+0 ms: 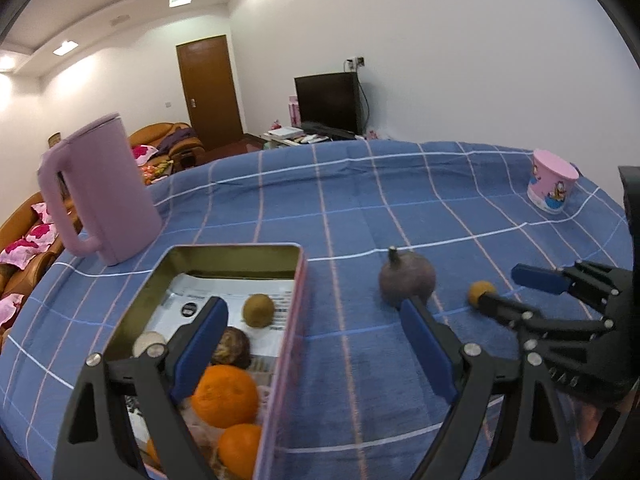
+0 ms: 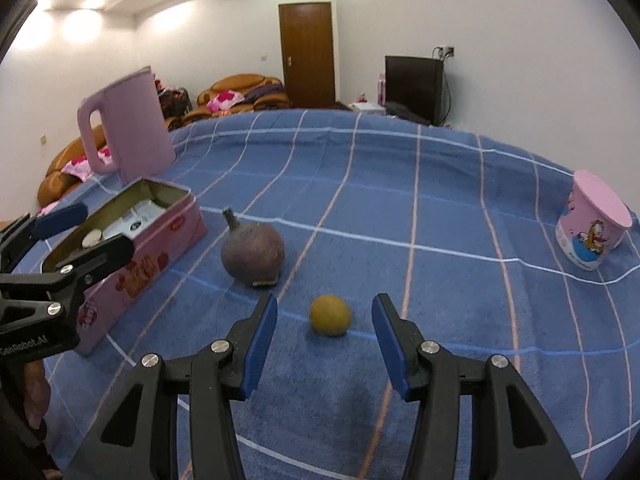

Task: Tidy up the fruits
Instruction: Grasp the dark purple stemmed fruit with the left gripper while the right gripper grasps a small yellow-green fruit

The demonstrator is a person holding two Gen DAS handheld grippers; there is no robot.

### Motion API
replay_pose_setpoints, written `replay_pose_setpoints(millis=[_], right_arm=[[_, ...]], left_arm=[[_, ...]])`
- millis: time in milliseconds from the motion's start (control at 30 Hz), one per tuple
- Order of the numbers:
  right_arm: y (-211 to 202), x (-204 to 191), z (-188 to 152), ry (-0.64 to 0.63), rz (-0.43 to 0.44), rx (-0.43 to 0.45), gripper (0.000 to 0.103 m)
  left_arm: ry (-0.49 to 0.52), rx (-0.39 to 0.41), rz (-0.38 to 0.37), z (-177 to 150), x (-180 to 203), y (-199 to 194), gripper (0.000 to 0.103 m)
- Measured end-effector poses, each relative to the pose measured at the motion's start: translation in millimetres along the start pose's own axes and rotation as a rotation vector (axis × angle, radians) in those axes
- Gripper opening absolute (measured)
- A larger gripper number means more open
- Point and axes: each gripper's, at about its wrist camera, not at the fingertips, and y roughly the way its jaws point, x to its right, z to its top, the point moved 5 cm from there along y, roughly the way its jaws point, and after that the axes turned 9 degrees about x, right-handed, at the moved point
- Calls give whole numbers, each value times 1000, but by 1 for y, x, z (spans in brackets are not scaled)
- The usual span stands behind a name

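Observation:
A pink tin box (image 1: 298, 292) (image 2: 160, 256) stands open on the blue checked cloth and holds oranges (image 1: 225, 396), a brown kiwi-like fruit (image 1: 259, 310) and a dark round fruit (image 1: 235, 347). My left gripper (image 1: 316, 332) is open and empty, one finger over the box, one beside it; it shows in the right wrist view (image 2: 86, 228). A purple stemmed fruit (image 1: 406, 280) (image 2: 253, 254) lies right of the box. A small yellow fruit (image 2: 331, 315) (image 1: 480, 293) lies just ahead of my open, empty right gripper (image 2: 325, 318) (image 1: 516, 292).
A pink lidded pitcher (image 1: 100, 192) (image 2: 128, 124) stands behind the box at the left. A pink cartoon cup (image 1: 552, 186) (image 2: 592, 226) stands upside down at the far right near the table edge. Sofas, a door and a TV are beyond the table.

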Motion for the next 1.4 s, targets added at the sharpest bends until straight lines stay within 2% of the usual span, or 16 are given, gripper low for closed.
replay_pose_setpoints(millis=[367,433,500,800,1000,1167,1233,1400], right_arm=[[18,2,-4,7,11,-65,44],[24,2,-5,10,22,-90,33],[27,3,-5,17,24,-99,28],[20,25,-4,78,-6,-68,28],[12,33,-1,104,-19,-34,28],[10,30,0,91,-18,-19,28],[11,30,1,91,-19,-23,28],[15,31,-1,99,-10,-41,28]], left_arm=[[62,-24,-78,4,29,16,91],[73,-38,-95,3,34,21,90],[67,-55,-99,1,36,27,90],[58,-108,-143,1,52,47,88],[50,-156,-151,-3,61,66,79],[43,-167,-144,-4,65,74,78],[40,-173,-148,-4,67,79,68],[-1,-193,-186,-9,66,85,52]])
